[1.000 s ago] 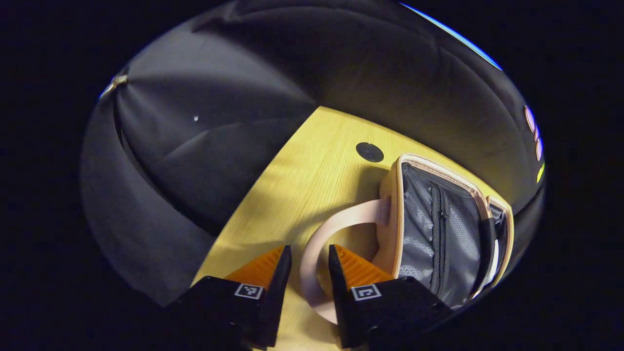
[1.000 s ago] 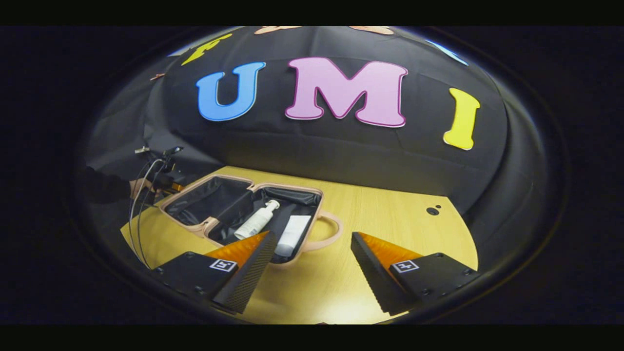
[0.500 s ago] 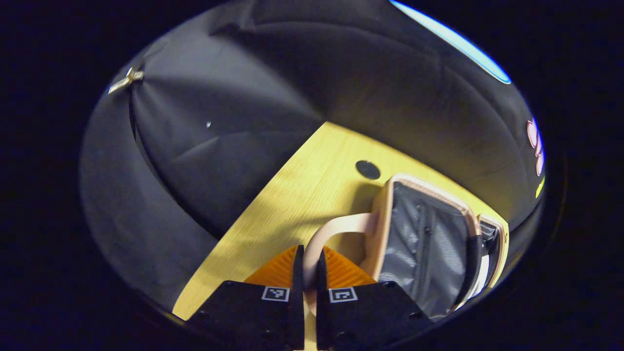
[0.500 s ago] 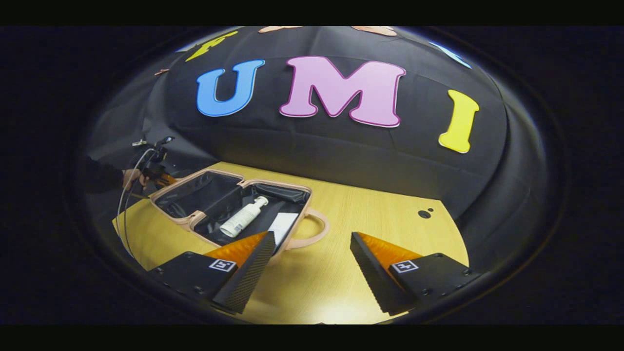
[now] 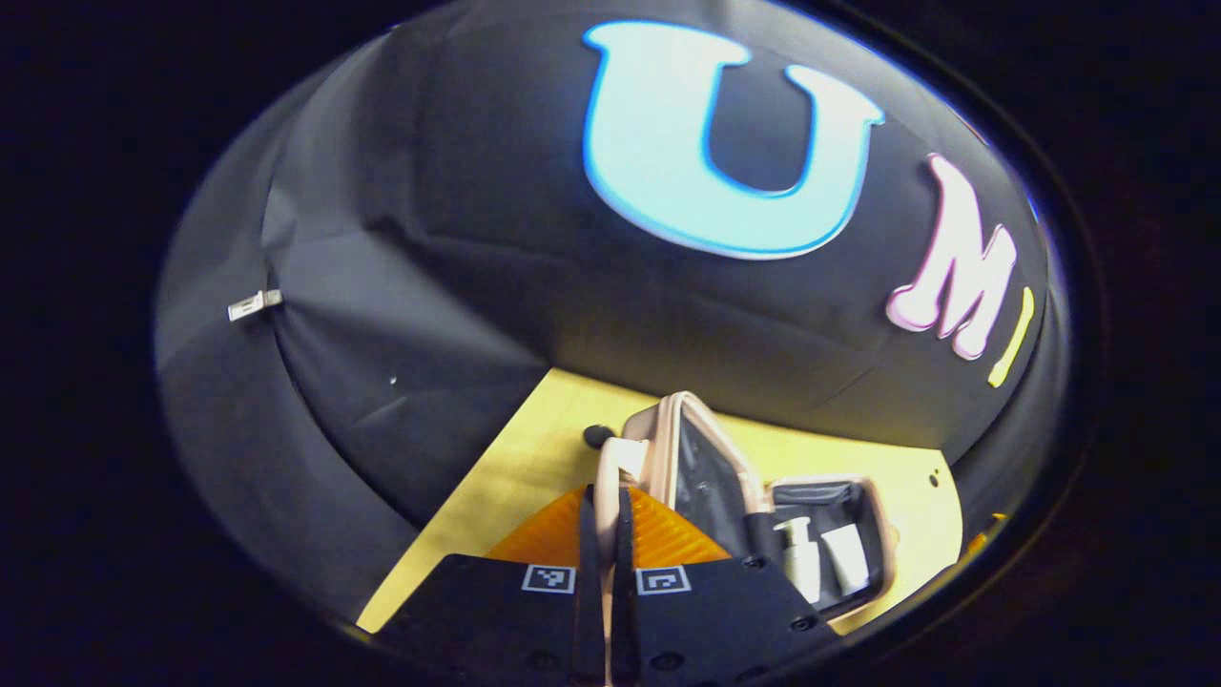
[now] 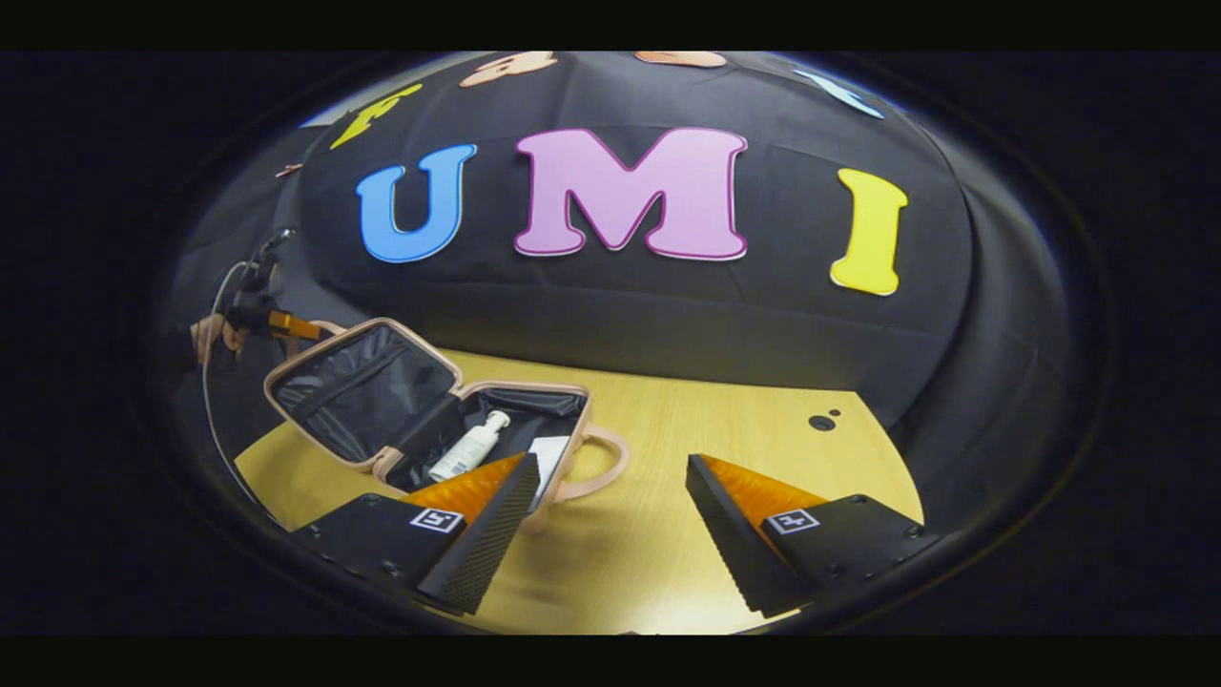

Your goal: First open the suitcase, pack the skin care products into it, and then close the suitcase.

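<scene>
The pink suitcase (image 6: 525,389) lies on the table with its lid (image 6: 367,386) tilted up at a slant. A white pump bottle (image 6: 469,447) and a white tube (image 6: 548,453) lie in the dark-lined base. In the left gripper view my left gripper (image 5: 602,506) is shut on the lid's pink handle (image 5: 610,463), and the lid (image 5: 701,468) stands on edge beside the bottle (image 5: 799,558) and tube (image 5: 844,558). The right gripper view shows the left gripper (image 6: 286,327) far off, held by a hand (image 6: 205,336). My right gripper (image 6: 610,459) hangs open above the table, near the base's handle (image 6: 615,468).
The yellow wooden table (image 6: 744,458) has a black round grommet (image 6: 820,422) at the back right and another grommet (image 5: 598,436) behind the lid. Black cloth walls close in behind the table. Cables (image 6: 215,401) trail from the left gripper.
My left gripper closed on the lid's handle and has lifted it, swinging the lid from flat on the table up to a slant. The right gripper stayed open, nearly still.
</scene>
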